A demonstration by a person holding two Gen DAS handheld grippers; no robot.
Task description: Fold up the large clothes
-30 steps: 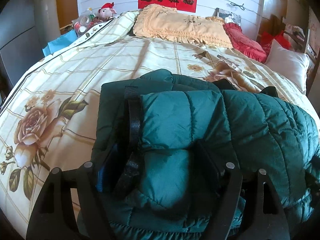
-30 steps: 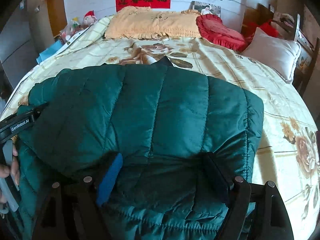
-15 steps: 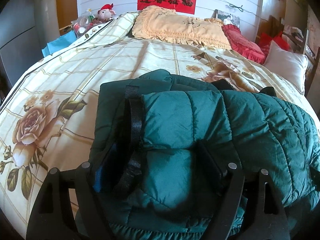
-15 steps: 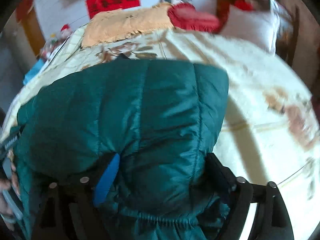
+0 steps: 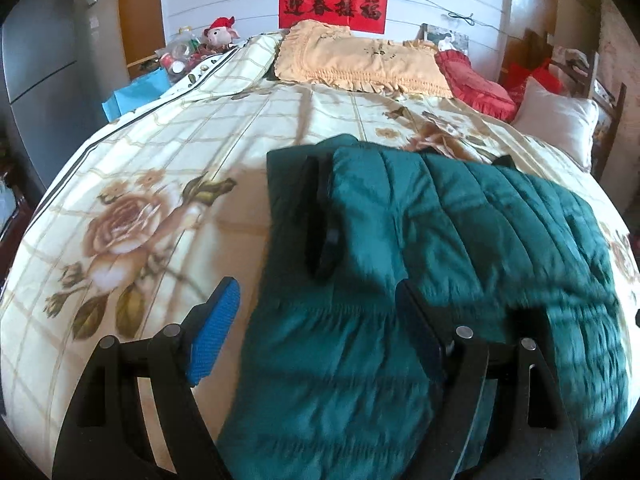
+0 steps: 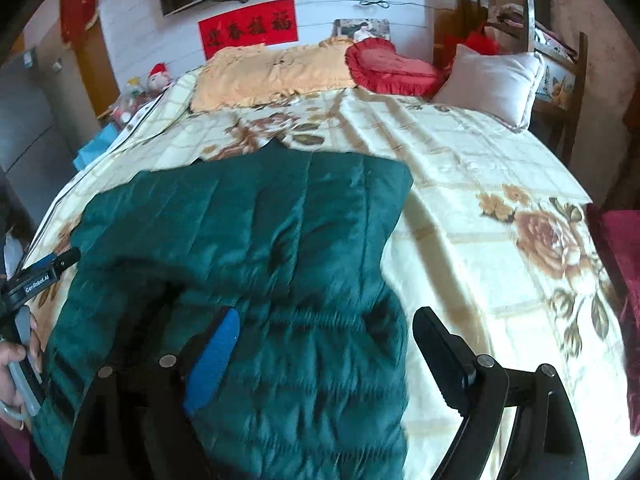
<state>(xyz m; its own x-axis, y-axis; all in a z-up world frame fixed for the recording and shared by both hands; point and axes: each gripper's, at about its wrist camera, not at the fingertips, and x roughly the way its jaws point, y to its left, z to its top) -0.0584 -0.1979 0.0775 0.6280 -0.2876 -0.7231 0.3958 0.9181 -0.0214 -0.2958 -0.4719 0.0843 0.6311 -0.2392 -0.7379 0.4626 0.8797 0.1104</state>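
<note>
A big bed cover (image 5: 168, 184) with brown roses fills the view. At twelve o'clock sit a yellow pillow (image 5: 360, 60) and a red sign (image 5: 333, 6). At one o'clock lies a red heart cushion (image 6: 390, 66), a white pillow (image 6: 494, 80) beside it.

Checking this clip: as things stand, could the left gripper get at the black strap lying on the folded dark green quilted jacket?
Probably yes. The left gripper hangs open above the jacket's near edge, and the black strap lies exposed on top just ahead of it, nothing covering it.
</note>
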